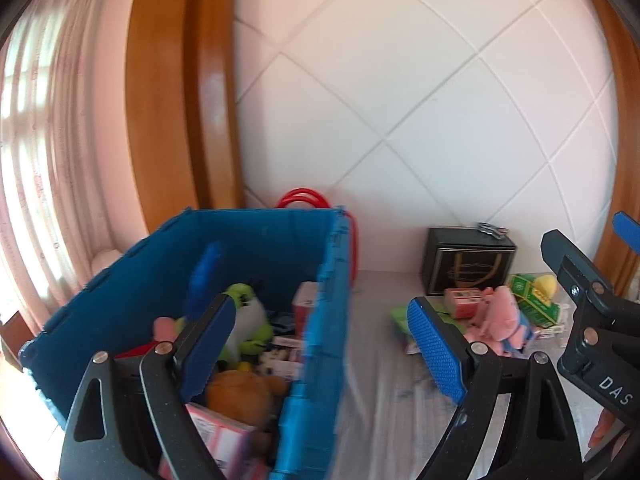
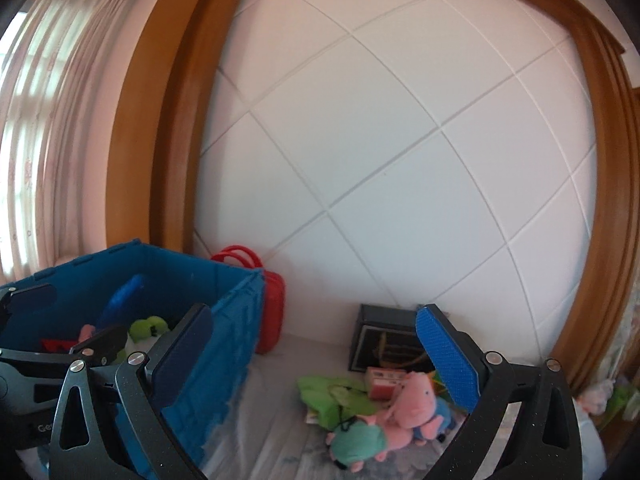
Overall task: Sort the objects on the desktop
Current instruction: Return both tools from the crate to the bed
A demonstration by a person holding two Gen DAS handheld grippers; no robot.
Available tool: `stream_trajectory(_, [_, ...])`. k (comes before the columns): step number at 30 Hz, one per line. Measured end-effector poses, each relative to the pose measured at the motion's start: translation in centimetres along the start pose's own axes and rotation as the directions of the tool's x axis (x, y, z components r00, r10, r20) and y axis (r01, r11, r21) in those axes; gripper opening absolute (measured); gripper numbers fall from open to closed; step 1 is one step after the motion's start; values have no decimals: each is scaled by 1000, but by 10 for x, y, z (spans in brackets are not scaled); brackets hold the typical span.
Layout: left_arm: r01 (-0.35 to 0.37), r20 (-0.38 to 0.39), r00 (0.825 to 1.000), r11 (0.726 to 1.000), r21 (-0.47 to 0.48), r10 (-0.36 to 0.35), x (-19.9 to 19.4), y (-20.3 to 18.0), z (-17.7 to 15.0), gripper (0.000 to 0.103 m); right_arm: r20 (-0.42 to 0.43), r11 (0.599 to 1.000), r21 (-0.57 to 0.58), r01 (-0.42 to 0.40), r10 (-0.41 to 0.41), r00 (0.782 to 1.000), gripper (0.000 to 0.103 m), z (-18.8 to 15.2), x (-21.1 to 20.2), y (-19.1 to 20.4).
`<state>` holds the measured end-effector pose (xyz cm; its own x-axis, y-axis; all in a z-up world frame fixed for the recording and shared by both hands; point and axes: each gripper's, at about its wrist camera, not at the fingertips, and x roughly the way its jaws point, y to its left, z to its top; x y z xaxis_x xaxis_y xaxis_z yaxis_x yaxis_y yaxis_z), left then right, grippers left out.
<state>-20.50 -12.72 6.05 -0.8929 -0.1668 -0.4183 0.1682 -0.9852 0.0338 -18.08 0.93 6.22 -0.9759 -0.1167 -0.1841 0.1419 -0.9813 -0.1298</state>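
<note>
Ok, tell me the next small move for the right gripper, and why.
Probably lower the right gripper toward the pink pig plush and close on it. Its jaws stand open and empty, the plush lies loose on the cloth just ahead, and the blue crate already holds other toys.

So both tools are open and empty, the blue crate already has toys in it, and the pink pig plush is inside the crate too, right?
Not quite. The pink pig plush lies outside the blue crate, on the cloth-covered surface near the black box, as the right wrist view shows. The rest holds: the left tool and right tool are open and empty, and the crate holds toys.
</note>
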Motion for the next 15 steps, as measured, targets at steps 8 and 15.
stream_trajectory(8, [136, 10, 991, 990, 40, -137, 10, -114, -10, 88, -10, 989, 55, 136, -136, 991, 103, -34, -16, -124])
stream_trajectory(15, [204, -107, 974, 978, 37, -199, 60, -192, -45, 89, -149, 968, 108, 228, -211, 966, 103, -102, 0, -238])
